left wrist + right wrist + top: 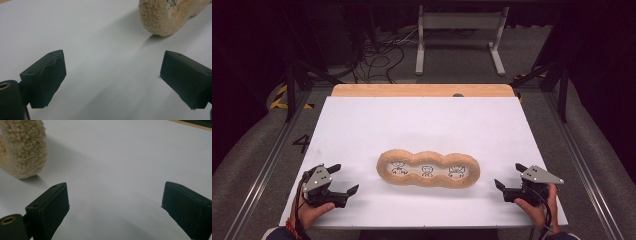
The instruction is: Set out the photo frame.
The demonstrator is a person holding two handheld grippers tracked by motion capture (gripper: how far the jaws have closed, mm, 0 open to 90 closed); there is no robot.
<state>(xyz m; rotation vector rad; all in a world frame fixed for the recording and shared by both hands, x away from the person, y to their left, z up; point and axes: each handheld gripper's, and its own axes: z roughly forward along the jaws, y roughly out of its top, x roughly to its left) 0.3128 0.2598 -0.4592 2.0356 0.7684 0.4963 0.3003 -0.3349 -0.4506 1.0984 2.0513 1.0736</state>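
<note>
High view, fleecy three-hole pad (428, 169) between left gripper (346, 178) and right gripper (508, 176), both fingers spread, empty, clear of it.

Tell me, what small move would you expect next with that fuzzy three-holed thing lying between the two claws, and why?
Probably each hand slides inward toward its end of the fleecy tan piece. Both the left gripper and the right gripper have their jaws wide open with nothing between them, and each sits apart from the piece on the white table, pointing roughly toward it.
</note>
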